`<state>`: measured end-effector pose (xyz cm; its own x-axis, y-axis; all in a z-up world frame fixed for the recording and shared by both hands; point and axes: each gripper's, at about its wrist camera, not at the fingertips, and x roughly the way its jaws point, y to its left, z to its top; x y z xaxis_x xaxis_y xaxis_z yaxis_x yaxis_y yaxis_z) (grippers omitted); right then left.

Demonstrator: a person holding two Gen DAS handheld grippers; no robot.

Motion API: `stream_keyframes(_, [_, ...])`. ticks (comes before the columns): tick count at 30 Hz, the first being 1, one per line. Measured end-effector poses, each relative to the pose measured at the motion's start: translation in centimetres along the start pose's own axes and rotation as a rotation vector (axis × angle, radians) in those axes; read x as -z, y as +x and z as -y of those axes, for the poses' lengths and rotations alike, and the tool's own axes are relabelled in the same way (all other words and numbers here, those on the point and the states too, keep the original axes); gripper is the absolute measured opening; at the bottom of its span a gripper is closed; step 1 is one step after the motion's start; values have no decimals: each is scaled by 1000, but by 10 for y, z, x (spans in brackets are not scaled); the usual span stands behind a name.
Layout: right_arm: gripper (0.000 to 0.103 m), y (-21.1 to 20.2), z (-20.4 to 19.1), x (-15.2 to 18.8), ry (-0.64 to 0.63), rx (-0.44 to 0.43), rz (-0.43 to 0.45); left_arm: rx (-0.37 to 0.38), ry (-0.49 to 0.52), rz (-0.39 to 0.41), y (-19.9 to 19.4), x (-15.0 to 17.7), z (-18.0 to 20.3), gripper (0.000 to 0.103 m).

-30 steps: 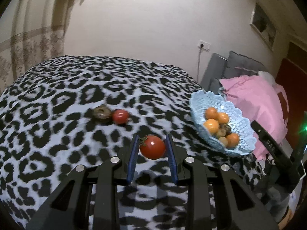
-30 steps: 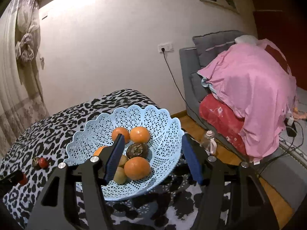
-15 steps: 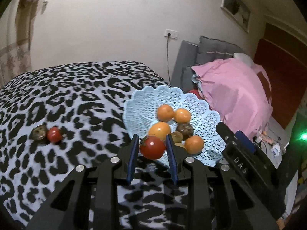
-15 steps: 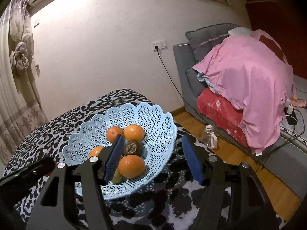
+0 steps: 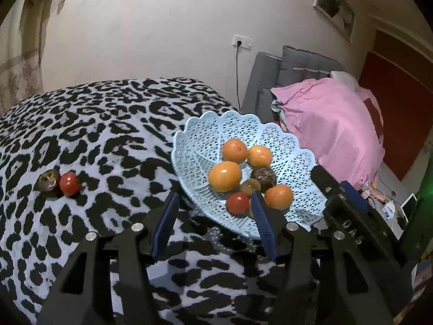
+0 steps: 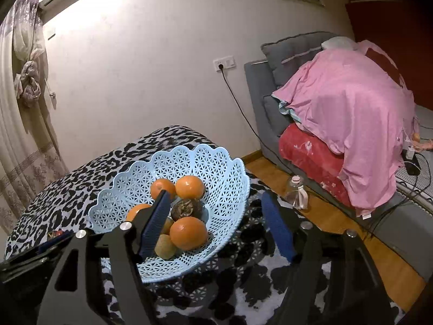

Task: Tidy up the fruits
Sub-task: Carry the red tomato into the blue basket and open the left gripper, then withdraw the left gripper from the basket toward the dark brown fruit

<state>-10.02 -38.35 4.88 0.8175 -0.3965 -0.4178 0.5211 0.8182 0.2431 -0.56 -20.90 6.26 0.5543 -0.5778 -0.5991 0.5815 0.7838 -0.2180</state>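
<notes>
The left wrist view shows the pale blue basket (image 5: 205, 138) already carrying four oranges, two dull brownish fruits and a red tomato (image 5: 237, 203), which lies free near its front edge while the left gripper (image 5: 215, 211) has its fingers apart and opening, nothing clamped between them. Another tomato (image 5: 69, 183) and a dark fruit (image 5: 48, 181) touching it wait on the leopard-print counter (image 5: 108, 124), well away from the basket. The right gripper (image 6: 215, 211) straddles the basket's rim, fingers spread and widening, not pinching it.
</notes>
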Motion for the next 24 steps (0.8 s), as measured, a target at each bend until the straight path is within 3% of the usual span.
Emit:
stream_keyframes(11, [72,0,2,1,1,2,3,-68,-34,6,-10,10,-21,77])
stream_keyframes(14, [72,0,2,1,1,2,2,-82,-36,9,-12,12,-25,78])
stream_keyframes(16, [79,0,2,0,2,1,4,-88,-47,11,-15,13,-30,78])
stream_keyframes(24, [79,-4,3,-1,-2,-8,15,-133,-103,19,-27,19,-57,78])
